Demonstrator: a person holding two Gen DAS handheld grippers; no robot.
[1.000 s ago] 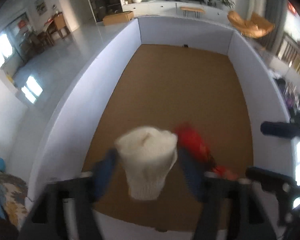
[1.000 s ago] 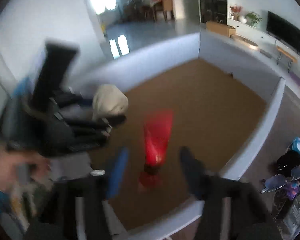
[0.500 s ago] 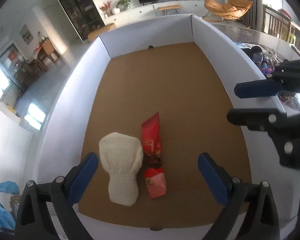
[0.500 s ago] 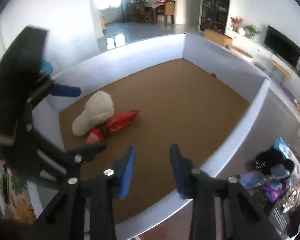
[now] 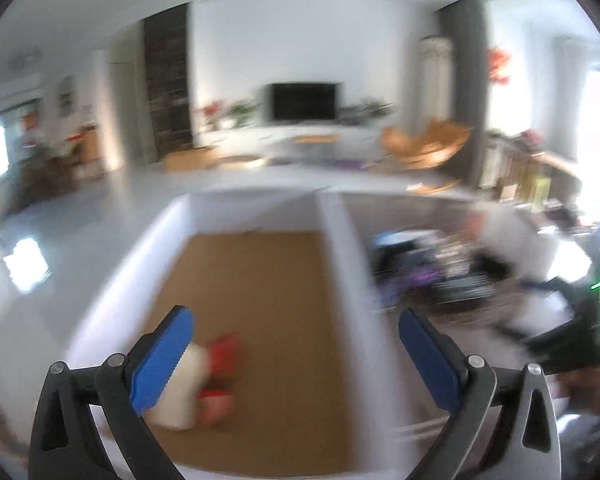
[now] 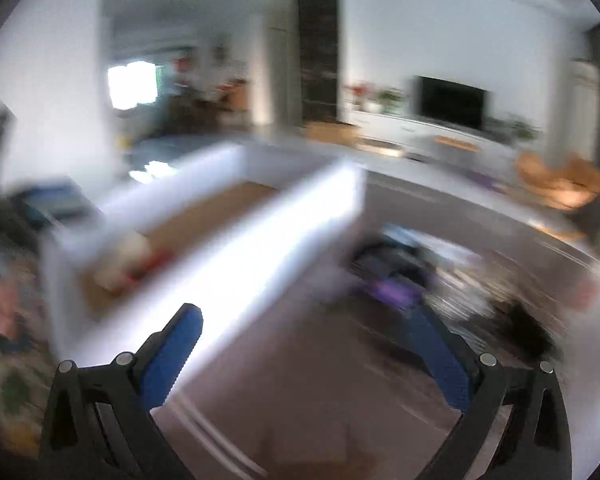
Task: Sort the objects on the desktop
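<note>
Two grippers are seen with nothing between the blue pads. The left gripper (image 5: 294,346) stands released at full spread; the right gripper (image 6: 306,344) has its jaws opening, and is also empty.

Two items are judged already sorted: a cream knitted piece (image 5: 180,392) and a red packet (image 5: 222,364), touching each other, lie on the brown floor of the white-walled bin (image 5: 340,264), near its near left corner. In the right wrist view the same pair is glimpsed over the bin wall (image 6: 236,264).

Remaining work is judged to be the blurred pile of clutter (image 6: 396,280) on the desk (image 6: 320,380) beyond the bin's right wall; single items cannot be told apart. The bin wall stands between this pile and the bin floor and is judged the only obstacle.
</note>
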